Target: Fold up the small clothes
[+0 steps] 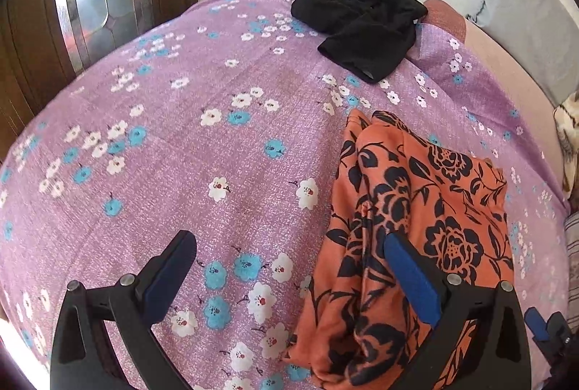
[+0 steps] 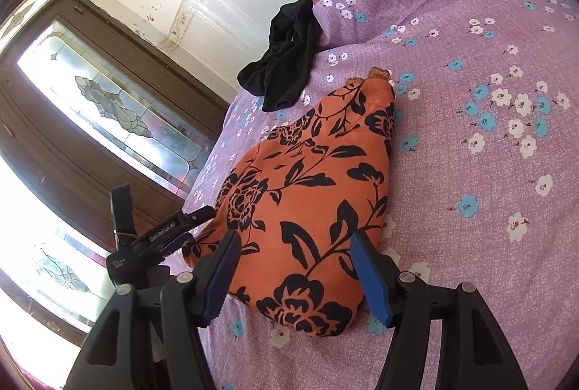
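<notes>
Orange floral garment point(image 2: 307, 194) lies folded into a compact bundle on the purple flowered bedsheet point(image 1: 202, 151), near the bed's side edge facing the door. Right gripper point(image 2: 293, 276) hovers at the bundle's near end, jaws apart and gripping nothing, cloth showing between the pads without any pinch. Left gripper point(image 1: 289, 274) is spread wide, empty, one finger over the bundle's edge and the other over bare sheet. Black garment point(image 1: 358, 24) sits crumpled, well apart, at the far corner. Risks as I judge them: a finger snagging the loose layered edge on the left-wrist side and springing the fold open; pads catching the bedsheet along with cloth; nudging the bundle toward the bed edge.
</notes>
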`<action>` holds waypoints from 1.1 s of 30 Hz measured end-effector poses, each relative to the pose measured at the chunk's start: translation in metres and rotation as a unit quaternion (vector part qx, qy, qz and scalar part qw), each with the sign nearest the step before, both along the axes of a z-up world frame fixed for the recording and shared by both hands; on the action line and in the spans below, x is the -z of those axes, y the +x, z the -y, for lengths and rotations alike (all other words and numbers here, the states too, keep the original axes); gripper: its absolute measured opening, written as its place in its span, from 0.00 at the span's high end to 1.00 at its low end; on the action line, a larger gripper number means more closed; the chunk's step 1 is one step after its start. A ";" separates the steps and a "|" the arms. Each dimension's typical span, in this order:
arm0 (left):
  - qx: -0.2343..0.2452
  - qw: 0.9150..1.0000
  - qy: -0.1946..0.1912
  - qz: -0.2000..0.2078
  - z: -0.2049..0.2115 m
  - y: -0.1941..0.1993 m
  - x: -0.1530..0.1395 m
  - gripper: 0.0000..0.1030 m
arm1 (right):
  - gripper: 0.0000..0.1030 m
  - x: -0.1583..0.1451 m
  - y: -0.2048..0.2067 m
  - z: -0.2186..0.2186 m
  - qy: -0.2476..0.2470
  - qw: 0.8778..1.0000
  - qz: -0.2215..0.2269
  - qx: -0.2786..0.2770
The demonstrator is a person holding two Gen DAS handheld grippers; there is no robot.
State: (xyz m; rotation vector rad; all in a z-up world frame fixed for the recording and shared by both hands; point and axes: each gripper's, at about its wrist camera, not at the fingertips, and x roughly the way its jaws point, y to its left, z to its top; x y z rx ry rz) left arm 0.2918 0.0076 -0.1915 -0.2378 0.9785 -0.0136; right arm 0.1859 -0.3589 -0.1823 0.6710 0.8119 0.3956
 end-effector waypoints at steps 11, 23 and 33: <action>0.067 0.994 -0.074 -0.041 0.004 0.018 0.013 0.00 | 0.32 0.038 0.024 0.025 0.087 0.992 -0.086 0.015; 0.109 0.981 -0.127 -0.094 0.016 0.028 0.031 0.00 | 0.24 0.066 0.069 0.012 0.108 0.987 -0.118 -0.014; 0.186 0.974 -0.117 -0.060 0.056 0.012 0.020 0.26 | 0.36 0.056 0.070 -0.018 0.044 0.997 -0.056 -0.016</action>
